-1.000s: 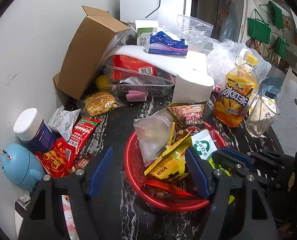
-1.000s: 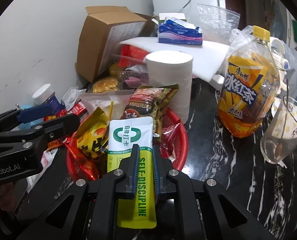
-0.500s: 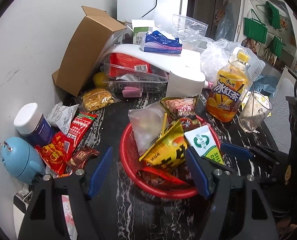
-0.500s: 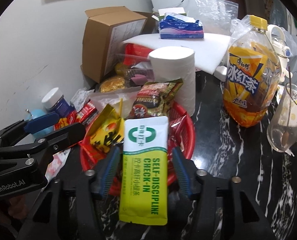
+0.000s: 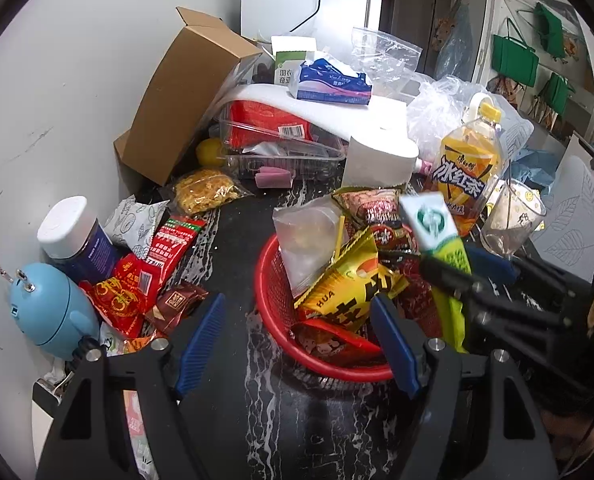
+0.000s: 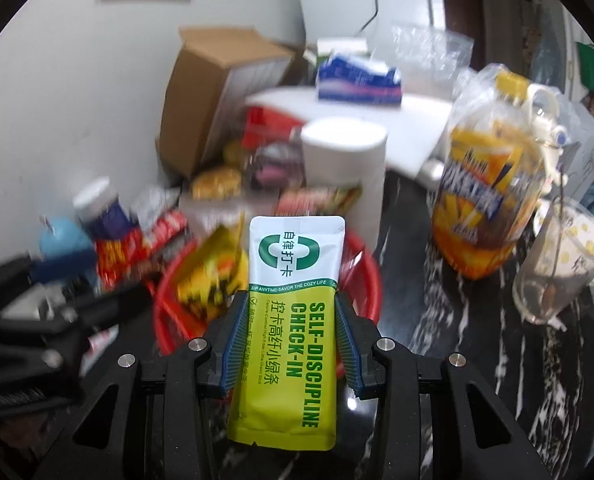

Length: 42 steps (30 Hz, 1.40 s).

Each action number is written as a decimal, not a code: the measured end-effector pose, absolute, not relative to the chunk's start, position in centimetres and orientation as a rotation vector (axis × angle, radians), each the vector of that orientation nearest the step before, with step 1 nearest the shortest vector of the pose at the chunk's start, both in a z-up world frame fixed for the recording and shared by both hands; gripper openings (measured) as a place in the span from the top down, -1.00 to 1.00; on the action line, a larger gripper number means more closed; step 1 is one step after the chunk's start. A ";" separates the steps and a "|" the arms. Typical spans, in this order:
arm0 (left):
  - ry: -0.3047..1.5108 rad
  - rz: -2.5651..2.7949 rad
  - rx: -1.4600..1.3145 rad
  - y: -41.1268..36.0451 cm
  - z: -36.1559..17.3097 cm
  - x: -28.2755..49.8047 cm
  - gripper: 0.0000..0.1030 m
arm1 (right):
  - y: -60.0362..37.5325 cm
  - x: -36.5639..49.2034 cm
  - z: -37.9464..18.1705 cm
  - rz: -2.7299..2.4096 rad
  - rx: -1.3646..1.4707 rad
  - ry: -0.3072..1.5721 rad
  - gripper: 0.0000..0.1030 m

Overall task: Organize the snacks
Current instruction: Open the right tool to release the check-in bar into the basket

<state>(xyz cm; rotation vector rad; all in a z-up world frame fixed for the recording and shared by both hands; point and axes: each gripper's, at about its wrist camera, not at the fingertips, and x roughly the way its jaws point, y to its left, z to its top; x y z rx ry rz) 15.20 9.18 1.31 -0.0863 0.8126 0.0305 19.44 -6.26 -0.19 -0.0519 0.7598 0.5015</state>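
Right gripper [image 6: 289, 336] jaws just closed onto edges of green-and-white flat foil snack sachet [image 6: 293, 300] above red plastic mesh basket [image 5: 273, 308]; left gripper [image 5: 297, 344] wide open, empty.

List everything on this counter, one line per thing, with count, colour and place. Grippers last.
basket: 1, red, counter centre, holds snack packets
green-white sachet: 1, between the right gripper's pads, above the basket's near side
yellow packet: 1, yellow, in basket
clear bag: 1, in basket, far left
paper roll: 1, white, behind basket
tea bottle: 1, orange, right of roll
glass: 1, clear, right of bottle
cardboard box: 1, brown, far left by wall
tissue pack: 1, blue, on white foam
jar: 1, navy, white lid, left
left gripper: black, blue pads, open, empty
right gripper: closed on sachet
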 end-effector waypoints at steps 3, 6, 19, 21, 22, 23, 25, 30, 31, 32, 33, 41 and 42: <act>0.816 0.039 -0.093 9.3 1.1 15.7 -0.43 | -6.4 19.9 0.6 0.509 -0.031 0.692 0.20; 0.827 0.047 -0.092 9.5 0.7 16.0 -0.43 | -6.2 20.4 0.3 0.522 -0.019 0.632 0.17; 0.835 0.040 -0.086 9.4 0.4 16.1 -0.43 | -5.7 20.9 -2.0 0.523 -0.032 0.665 -0.34; 0.834 0.041 -0.084 9.3 0.5 15.9 -0.43 | -5.8 20.7 -1.7 0.519 -0.037 0.647 -0.34; 0.835 0.042 -0.083 9.3 0.5 15.9 -0.43 | -5.8 20.6 -1.6 0.516 -0.043 0.642 -0.34; 0.835 0.044 -0.079 9.2 0.6 15.8 -0.43 | -5.7 20.6 -1.7 0.507 -0.057 0.645 -0.34; 0.834 0.043 -0.076 9.1 0.7 15.5 -0.43 | -5.6 20.6 -2.1 0.512 -0.076 0.669 -0.32; 0.820 0.038 -0.073 8.9 1.3 15.1 -0.43 | -5.8 20.2 -2.3 0.529 -0.055 0.685 -0.32; 0.813 0.036 -0.073 8.9 1.5 15.0 -0.43 | -5.9 20.1 -2.1 0.525 -0.053 0.679 -0.33; 0.810 0.035 -0.073 8.8 1.7 14.9 -0.43 | -6.1 20.0 -1.8 0.519 -0.052 0.675 -0.33; 0.808 0.033 -0.073 8.8 1.8 14.8 -0.43 | -6.2 19.9 -1.6 0.516 -0.050 0.672 -0.34; 0.777 -0.003 -0.044 7.7 3.3 13.0 -0.43 | -7.5 18.0 -0.1 0.471 -0.071 0.711 -0.38; 0.775 -0.006 -0.042 7.5 3.5 12.7 -0.43 | -7.6 17.6 0.1 0.463 -0.075 0.711 -0.38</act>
